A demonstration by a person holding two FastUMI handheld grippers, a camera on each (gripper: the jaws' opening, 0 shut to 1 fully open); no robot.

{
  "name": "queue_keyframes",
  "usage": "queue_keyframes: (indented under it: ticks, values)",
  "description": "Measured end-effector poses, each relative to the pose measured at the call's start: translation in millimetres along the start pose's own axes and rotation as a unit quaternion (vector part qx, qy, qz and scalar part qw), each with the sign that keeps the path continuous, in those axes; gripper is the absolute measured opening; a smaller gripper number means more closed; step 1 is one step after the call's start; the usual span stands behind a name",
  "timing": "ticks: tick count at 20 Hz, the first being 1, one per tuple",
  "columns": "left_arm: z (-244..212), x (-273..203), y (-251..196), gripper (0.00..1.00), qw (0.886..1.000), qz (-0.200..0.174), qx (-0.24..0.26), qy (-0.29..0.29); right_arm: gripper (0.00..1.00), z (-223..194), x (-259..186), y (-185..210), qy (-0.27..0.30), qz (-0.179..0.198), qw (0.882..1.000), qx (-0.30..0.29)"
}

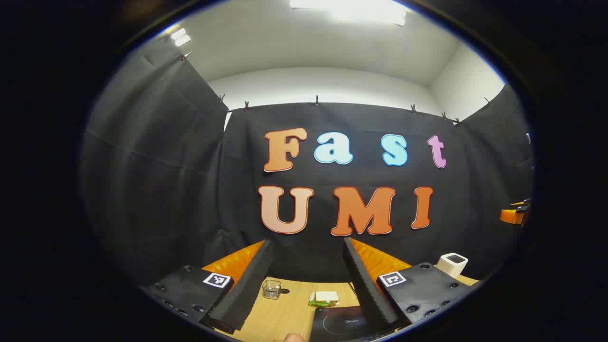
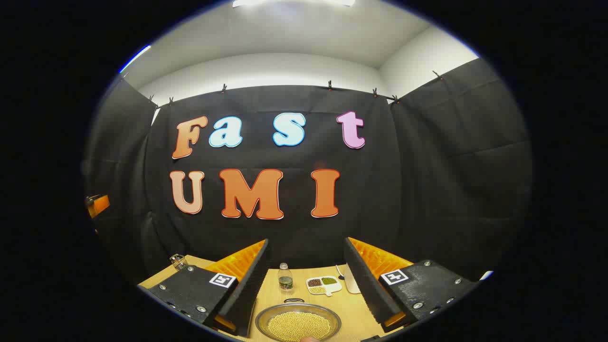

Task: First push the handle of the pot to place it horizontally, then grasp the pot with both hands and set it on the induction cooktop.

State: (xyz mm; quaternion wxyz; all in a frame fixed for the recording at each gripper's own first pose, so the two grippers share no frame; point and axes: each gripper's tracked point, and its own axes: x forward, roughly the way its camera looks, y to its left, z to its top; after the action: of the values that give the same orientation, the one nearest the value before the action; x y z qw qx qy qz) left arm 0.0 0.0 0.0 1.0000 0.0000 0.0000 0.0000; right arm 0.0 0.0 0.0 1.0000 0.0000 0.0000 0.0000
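The wooden table (image 1: 289, 308) ran under both grippers, its far edge against the booth's cloth wall. In the left gripper view, the left gripper (image 1: 308, 285) was held above the table with its jaws spread wide and nothing between them. Just below and ahead of its right finger lay the dark induction cooktop (image 1: 339, 325), cut off by the lower edge of the view. Beyond that finger, farther right, stood a white box-shaped device (image 1: 452, 264) near the wall. Between the fingers, farther off, sat a small glass cup (image 1: 271, 289) and a little flat dish holding something pale on green (image 1: 325, 298) (what it was could not be made out).

In the right gripper view, the right gripper (image 2: 306, 285) was likewise wide open and empty, raised over the table. Directly below and between its fingers sat the pot (image 2: 298, 324), a shallow metal vessel filled with yellow grains, its thin handle (image 2: 294, 300) lying at the far rim. Beyond the pot stood a small glass bottle (image 2: 285, 277) and a white divided tray (image 2: 324, 284) of assorted grains. At the far left edge of this view a part of the other gripper showed.
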Motion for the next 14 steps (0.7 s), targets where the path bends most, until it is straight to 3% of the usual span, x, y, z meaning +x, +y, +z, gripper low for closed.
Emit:
queue_keyframes:
  ticks: [1,14]
  values:
    - [0.1,-0.5,1.0,0.99,1.0,0.001,0.0,0.0,0.95,-0.6,0.0,2.0,0.001,0.003,1.0,-0.002]
    - [0.9,-1.7,-10.5,0.99,1.0,-0.009,-0.009,0.003,0.95,-3.0,-1.5,-1.8,0.002,0.01,1.0,-0.004]
